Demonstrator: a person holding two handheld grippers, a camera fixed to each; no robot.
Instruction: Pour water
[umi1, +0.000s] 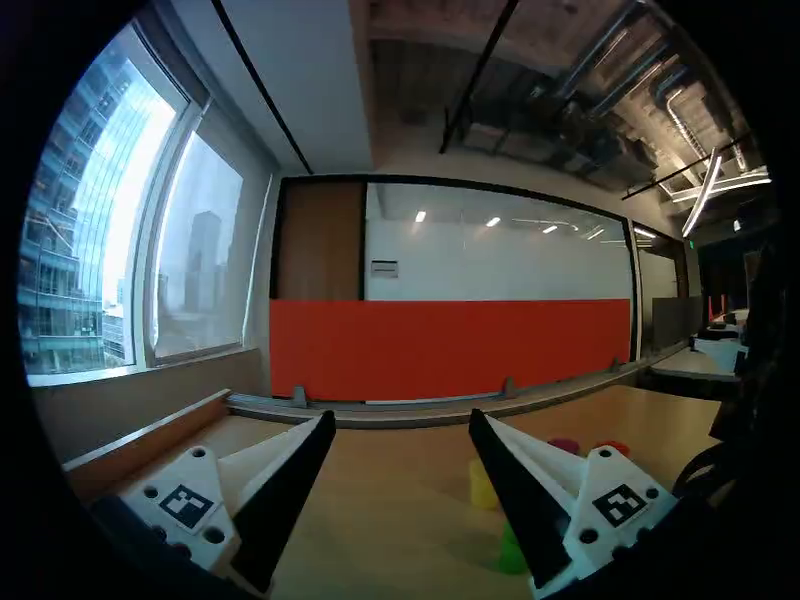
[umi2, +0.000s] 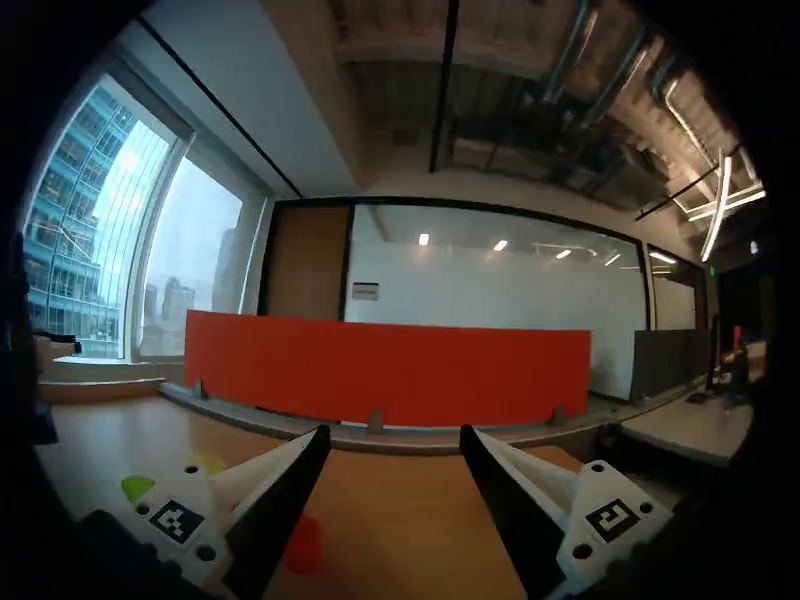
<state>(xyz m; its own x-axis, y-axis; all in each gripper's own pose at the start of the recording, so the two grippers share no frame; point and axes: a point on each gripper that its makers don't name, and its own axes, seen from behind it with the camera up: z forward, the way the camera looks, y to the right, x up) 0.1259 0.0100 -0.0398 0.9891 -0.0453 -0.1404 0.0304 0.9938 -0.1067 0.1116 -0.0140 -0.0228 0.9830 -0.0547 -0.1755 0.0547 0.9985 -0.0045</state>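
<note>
Yellow cup (umi1: 483, 485) and green cup (umi1: 512, 550) stand on bench (umi1: 400, 510), just beside the right finger of the left tongs (umi1: 400, 415). Magenta cup (umi1: 565, 444) and red cup (umi1: 613, 446) sit farther back. Left tongs wide open, holding nothing. Right tongs (umi2: 395, 430) wide open, holding nothing, over bench. Orange partition (umi1: 450, 345) behind.
</note>
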